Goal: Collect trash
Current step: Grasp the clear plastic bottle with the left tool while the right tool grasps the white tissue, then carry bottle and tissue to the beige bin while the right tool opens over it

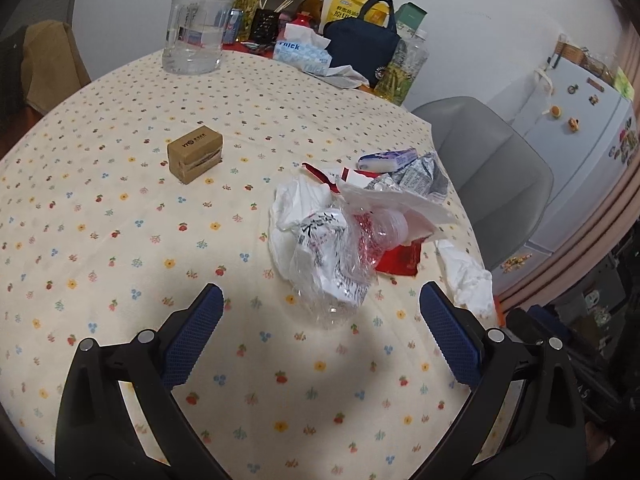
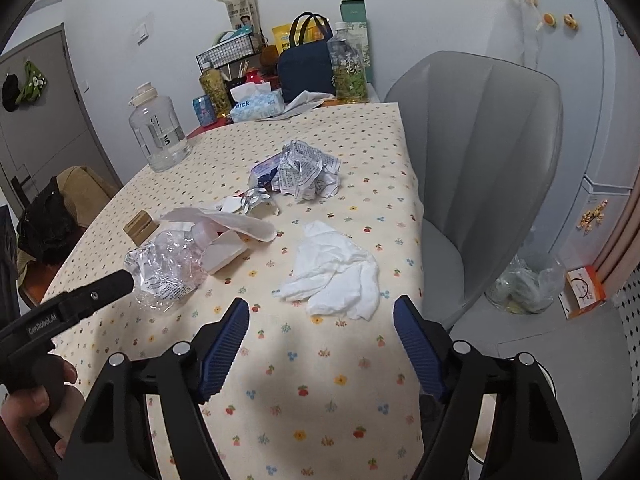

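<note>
A pile of trash lies on the floral tablecloth (image 1: 120,240): a crushed clear plastic bottle (image 1: 332,264), white wrappers (image 1: 296,204), a red packet (image 1: 400,258) and crumpled printed paper (image 1: 420,176). My left gripper (image 1: 320,292) is open, and the bottle's near end lies between its fingertips without touching the pads. A crumpled white tissue (image 2: 336,276) lies apart near the table's right edge. My right gripper (image 2: 320,303) is open just in front of it, the tissue's near edge between the tips. The left gripper (image 2: 96,296) shows beside the bottle (image 2: 168,272), held by a hand.
A small brown box (image 1: 196,156) sits alone to the left. A water jug (image 1: 196,28), tissue box (image 1: 304,54), navy bag (image 1: 360,44) and bottles crowd the far end. A grey chair (image 2: 480,152) stands at the right edge, with a clear-lined bin (image 2: 524,280) on the floor.
</note>
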The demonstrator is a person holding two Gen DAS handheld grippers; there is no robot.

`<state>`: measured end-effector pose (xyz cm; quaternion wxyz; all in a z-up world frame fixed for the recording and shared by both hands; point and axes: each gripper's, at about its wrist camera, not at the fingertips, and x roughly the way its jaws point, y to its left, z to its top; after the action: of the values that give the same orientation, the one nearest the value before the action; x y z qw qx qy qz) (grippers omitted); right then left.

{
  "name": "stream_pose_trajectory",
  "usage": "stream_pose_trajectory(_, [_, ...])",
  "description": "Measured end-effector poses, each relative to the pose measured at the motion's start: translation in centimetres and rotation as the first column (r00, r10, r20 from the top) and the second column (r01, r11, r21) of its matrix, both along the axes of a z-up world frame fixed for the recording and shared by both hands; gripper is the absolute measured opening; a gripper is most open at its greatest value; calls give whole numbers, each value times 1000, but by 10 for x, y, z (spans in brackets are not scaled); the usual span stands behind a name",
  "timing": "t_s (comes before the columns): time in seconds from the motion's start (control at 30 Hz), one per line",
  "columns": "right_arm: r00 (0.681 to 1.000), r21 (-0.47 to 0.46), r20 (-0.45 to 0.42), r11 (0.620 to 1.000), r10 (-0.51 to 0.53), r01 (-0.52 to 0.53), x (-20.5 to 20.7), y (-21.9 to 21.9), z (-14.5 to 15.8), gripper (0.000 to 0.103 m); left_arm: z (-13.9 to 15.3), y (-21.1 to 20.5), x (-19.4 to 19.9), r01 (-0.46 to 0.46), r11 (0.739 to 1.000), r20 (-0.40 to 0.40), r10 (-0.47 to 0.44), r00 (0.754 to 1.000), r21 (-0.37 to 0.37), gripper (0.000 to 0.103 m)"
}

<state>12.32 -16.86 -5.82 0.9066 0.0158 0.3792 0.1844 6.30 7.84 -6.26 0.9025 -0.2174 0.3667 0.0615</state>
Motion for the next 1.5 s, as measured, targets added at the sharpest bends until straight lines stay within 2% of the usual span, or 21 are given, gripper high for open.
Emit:
stream_pose_trajectory(0.13, [1000,-1,-27,1000,2,-2,15,3,-8,69,-8,4,19,1,999,-34,-3,999,-52,82])
stream_pose_trajectory(0.33, [999,-12,-53,1000,13,-14,33,9,-18,68,-16,7,35,-14,996,-55,9,998,-87,73])
stream_pose_trajectory(0.4, [998,-19,-62,1000,18,-19,37,11,-21,68,-18,7,37,-12,995,-59,6,998,-100,63])
stream_pose_trajectory(0.43, [998,-24,-68,999,20,-21,40,12,-23,68,-18,7,38,-12,994,-62,5,998,-105,52])
stream_pose_trajectory(0.47, [997,-25,-72,999,21,-23,41,12,-25,68,-19,7,37,-12,994,-62,5,998,-111,45])
stream_pose_trajectory(0.5, [997,-27,-76,999,22,-24,43,13,-26,67,-18,8,35,-15,993,-56,8,998,-117,43])
stream_pose_trajectory(0.57, [996,-39,-86,999,19,-23,44,14,-29,65,-16,7,31,-10,993,-46,5,999,-119,40])
stream_pose_trajectory(0.67, [995,-51,-100,998,17,-22,47,15,-33,56,-12,5,24,-12,994,-42,7,999,-108,39])
stream_pose_trajectory(0.73, [994,-63,-110,998,15,-22,47,15,-35,43,-9,5,18,-15,994,-31,11,999,-109,38])
stream_pose_trajectory(0.77, [993,-66,-114,998,15,-22,46,16,-36,33,-6,6,14,-18,994,-24,16,1000,-106,37])
stream_pose_trajectory(0.9, [994,-50,-109,998,25,-31,40,14,-31,13,5,9,0,-30,995,7,31,1000,-94,35])
stream_pose_trajectory(1.03, [995,-24,-80,998,50,-52,26,14,-18,9,16,16,-16,-56,995,37,59,998,-85,33])
stream_pose_trajectory(1.1, [996,-10,-65,998,58,-59,18,14,-11,9,22,19,-22,-60,994,50,64,997,-86,24])
stream_pose_trajectory(1.5, [997,13,21,997,74,-74,-19,12,30,8,63,34,-55,-84,994,169,95,981,-72,24])
